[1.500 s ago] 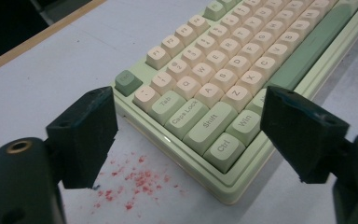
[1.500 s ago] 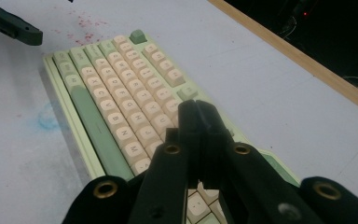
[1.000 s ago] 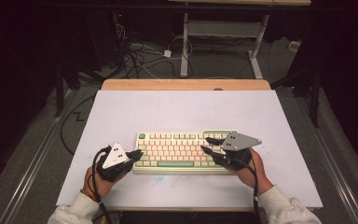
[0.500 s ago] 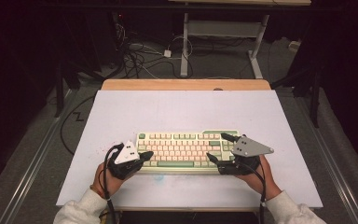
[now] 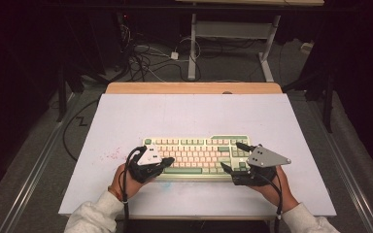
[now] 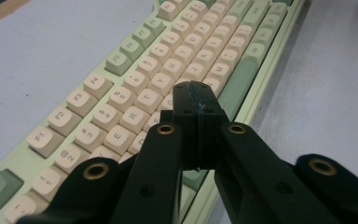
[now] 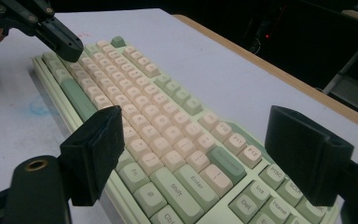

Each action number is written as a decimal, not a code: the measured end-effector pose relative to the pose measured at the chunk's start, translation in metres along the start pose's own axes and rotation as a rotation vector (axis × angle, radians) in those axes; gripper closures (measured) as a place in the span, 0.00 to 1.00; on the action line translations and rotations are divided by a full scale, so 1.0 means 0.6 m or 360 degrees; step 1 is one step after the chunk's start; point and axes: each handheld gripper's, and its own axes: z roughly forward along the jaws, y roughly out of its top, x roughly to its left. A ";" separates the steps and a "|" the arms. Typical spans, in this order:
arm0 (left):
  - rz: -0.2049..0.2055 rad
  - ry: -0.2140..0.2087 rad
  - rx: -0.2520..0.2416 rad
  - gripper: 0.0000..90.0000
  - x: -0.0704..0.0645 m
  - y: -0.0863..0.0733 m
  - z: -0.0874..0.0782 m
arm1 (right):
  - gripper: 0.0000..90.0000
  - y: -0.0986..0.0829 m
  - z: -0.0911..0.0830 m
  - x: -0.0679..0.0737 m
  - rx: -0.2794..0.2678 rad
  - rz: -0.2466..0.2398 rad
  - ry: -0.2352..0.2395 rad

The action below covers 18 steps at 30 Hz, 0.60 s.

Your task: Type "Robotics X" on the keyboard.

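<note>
A pale green keyboard [image 5: 196,151] with cream and green keys lies near the front of the white table top [image 5: 126,121]. My left gripper [image 5: 169,160] is shut with nothing in it, its tip over the keyboard's left end. In the left gripper view the closed tips [image 6: 197,99] hover just above the letter keys [image 6: 135,116]. My right gripper [image 5: 233,156] stands open at the keyboard's right end. In the right gripper view its gap [image 7: 200,144] spans the Enter and Shift keys, with one pad [image 7: 95,144] on either side. The left gripper [image 7: 60,39] shows at the keyboard's far end.
A wooden table edge [image 5: 194,88] runs along the back of the white top. Behind it on the floor lie tangled cables [image 5: 145,56] and the legs of another desk [image 5: 193,43]. Faint red specks [image 5: 109,156] mark the surface left of the keyboard.
The left gripper has slid right from beside the keyboard onto its left end. The right gripper has shifted right and a little nearer, staying open.
</note>
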 end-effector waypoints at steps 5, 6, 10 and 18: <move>0.0014 -0.0029 0.0010 0.97 -0.003 0.010 0.012 | 0.23 -0.005 -0.002 0.000 0.0017 -0.0007 0.0001; 0.0018 -0.0030 0.0016 0.97 -0.004 0.012 0.016 | 0.23 -0.005 -0.002 0.000 0.0016 -0.0007 0.0002; 0.0027 -0.0051 0.0029 0.97 -0.008 0.019 0.028 | 0.22 -0.005 -0.002 0.000 0.0017 -0.0002 -0.0003; 0.0042 -0.0070 0.0071 0.97 -0.011 0.026 0.047 | 0.22 -0.006 -0.001 0.000 0.0023 -0.0011 0.0003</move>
